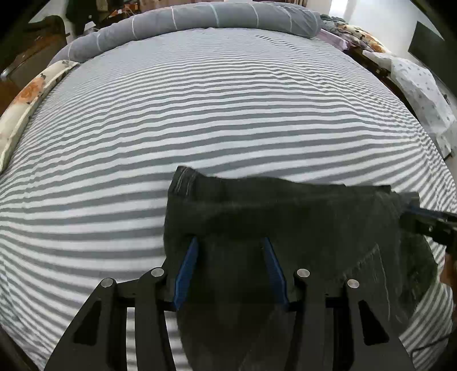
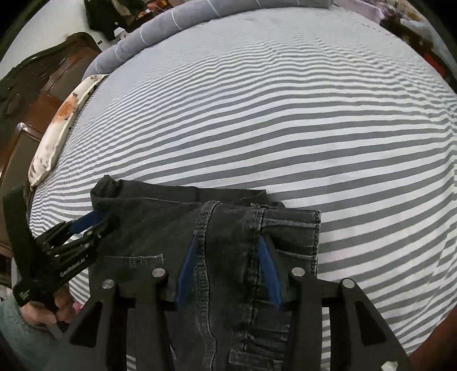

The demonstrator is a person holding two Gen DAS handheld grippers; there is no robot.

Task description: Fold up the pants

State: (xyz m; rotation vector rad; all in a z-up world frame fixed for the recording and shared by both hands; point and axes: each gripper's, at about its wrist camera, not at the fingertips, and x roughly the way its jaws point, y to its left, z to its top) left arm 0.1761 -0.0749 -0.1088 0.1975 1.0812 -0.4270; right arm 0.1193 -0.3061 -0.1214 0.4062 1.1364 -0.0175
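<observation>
Only readable writing anywhere is "GenRobot.AI" in white on the side of the left gripper, seen from the right wrist camera. There's a smaller label lower on its handle but it's too tiny to make out.

The pants are dark grey-black jeans with pale stitching, folded into a thick bundle near the front edge of the bed, which has a grey and white striped sheet.

In its own view the left gripper has its blue-padded fingers spread, with denim draped between and over them; whether it's actually pinching anything I can't tell, since the tips are buried in fabric. It comes in at the left end of the bundle.

Right gripper is the same story: blue fingers apart, a stitched seam running straight down between them, tips tucked under the cloth near the right end. Can't tell if it has a grip.

A rolled grey duvet sits along the far edge of the bed and a floral pillow on the left edge.
</observation>
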